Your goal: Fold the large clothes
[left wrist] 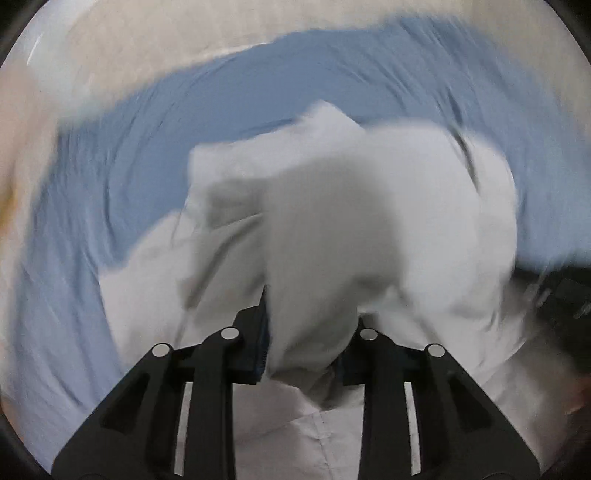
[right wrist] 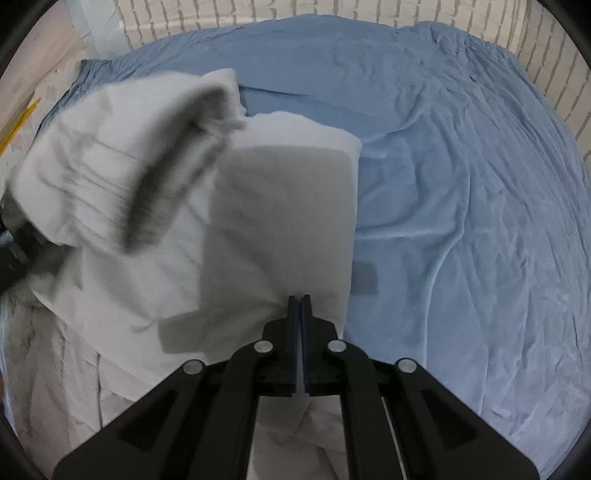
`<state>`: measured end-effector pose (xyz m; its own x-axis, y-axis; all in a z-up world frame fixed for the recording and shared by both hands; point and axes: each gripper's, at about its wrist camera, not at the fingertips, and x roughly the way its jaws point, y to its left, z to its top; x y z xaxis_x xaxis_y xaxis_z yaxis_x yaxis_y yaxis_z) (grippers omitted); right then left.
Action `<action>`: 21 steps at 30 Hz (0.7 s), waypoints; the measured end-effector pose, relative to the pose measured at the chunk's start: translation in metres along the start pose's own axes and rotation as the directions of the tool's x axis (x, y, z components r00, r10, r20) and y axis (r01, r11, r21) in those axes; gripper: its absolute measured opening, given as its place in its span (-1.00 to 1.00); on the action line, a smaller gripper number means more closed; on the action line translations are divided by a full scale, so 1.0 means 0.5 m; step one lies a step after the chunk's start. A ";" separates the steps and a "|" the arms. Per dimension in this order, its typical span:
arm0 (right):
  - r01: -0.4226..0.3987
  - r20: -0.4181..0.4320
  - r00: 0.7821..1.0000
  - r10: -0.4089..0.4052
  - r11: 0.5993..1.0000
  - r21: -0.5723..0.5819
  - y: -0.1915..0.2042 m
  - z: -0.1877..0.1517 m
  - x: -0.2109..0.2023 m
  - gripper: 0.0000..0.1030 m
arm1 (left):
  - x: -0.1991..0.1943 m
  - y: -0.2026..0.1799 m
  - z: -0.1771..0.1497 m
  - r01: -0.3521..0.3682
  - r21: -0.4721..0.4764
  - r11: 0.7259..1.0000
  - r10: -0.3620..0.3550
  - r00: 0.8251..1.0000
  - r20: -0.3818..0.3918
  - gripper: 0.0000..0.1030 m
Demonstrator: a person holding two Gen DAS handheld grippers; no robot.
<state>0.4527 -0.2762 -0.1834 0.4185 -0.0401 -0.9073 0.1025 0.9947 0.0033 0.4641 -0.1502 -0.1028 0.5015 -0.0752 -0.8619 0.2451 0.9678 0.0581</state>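
A large white garment (left wrist: 332, 229) with an elastic waistband (right wrist: 110, 166) hangs bunched over a blue bedsheet (right wrist: 461, 184). My left gripper (left wrist: 310, 321) has a thick fold of the white cloth between its fingers and holds it up; the view is blurred by motion. My right gripper (right wrist: 300, 299) is shut tight on another part of the garment (right wrist: 280, 221), which drapes over the fingertips and falls to the left. The rest of the garment lies crumpled below both grippers. The other gripper shows as a dark shape at the right edge of the left wrist view (left wrist: 561, 295).
The blue sheet (left wrist: 258, 92) covers a bed that fills most of both views. A pale brick-patterned wall (right wrist: 221, 14) runs behind the bed. Cardboard-like items (right wrist: 33, 85) stand at the far left of the bed.
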 end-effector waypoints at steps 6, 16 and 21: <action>-0.090 0.023 0.996 0.089 0.995 0.038 0.006 -0.001 -0.014 -0.95 | -0.039 0.255 -0.099 0.144 -0.305 0.941 -0.144 0.989 0.021 0.20; -0.034 0.057 0.998 0.034 0.999 -0.003 0.030 0.010 -0.043 -0.94 | -0.038 0.393 -0.231 0.115 -0.444 0.889 -0.137 0.990 -0.017 0.90; -0.029 0.052 0.998 0.029 1.000 -0.001 0.019 0.007 -0.042 -0.95 | -0.013 0.490 -0.188 0.100 -0.531 0.842 -0.136 0.990 -0.029 0.94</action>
<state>0.4479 -0.2662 -0.1629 0.4674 -0.0157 -0.8839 0.0891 0.9956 0.0294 0.4430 0.1100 -0.1303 0.4393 -0.1987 -0.8761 -0.1842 0.9346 -0.3043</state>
